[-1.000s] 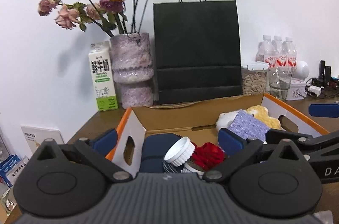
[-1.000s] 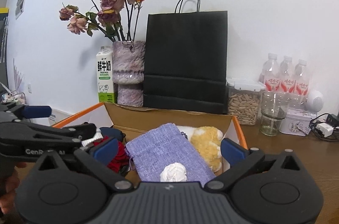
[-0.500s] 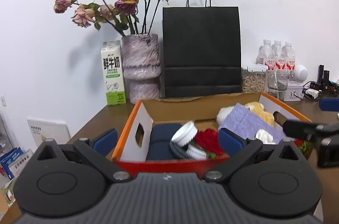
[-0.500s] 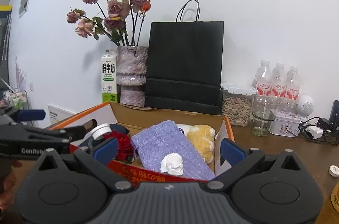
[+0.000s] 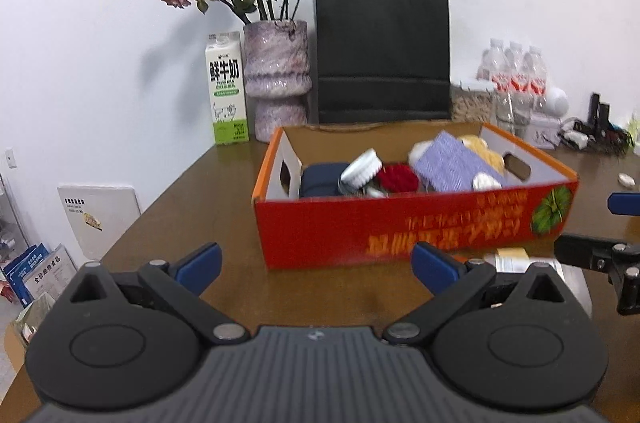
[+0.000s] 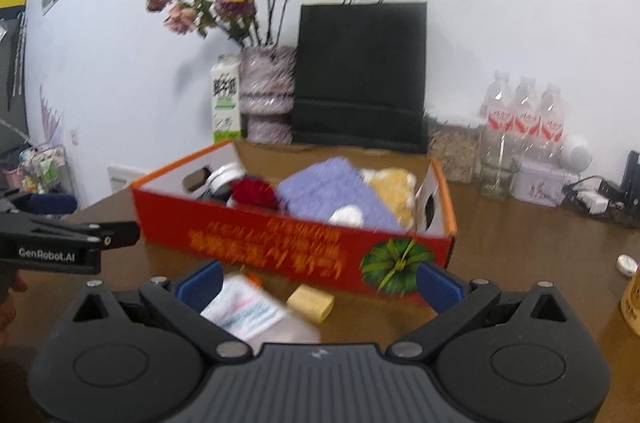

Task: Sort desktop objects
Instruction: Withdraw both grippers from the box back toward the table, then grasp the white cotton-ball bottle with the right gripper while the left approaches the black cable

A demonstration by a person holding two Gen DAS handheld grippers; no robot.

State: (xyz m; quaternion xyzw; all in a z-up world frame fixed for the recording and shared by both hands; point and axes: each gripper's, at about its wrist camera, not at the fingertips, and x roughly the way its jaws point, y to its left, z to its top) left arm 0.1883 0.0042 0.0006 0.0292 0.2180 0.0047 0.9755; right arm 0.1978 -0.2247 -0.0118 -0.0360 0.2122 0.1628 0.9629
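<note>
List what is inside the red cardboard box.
Inside the red cardboard box: a purple knit pouch, a red flower, a white ribbed cap, a dark blue item, yellow plush and a white wad. The front wall hides the floor and lower layers.

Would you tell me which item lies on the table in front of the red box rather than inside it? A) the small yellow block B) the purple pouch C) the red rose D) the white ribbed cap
A: the small yellow block sits on the table just in front of the red box, between the open right gripper fingers.
</note>
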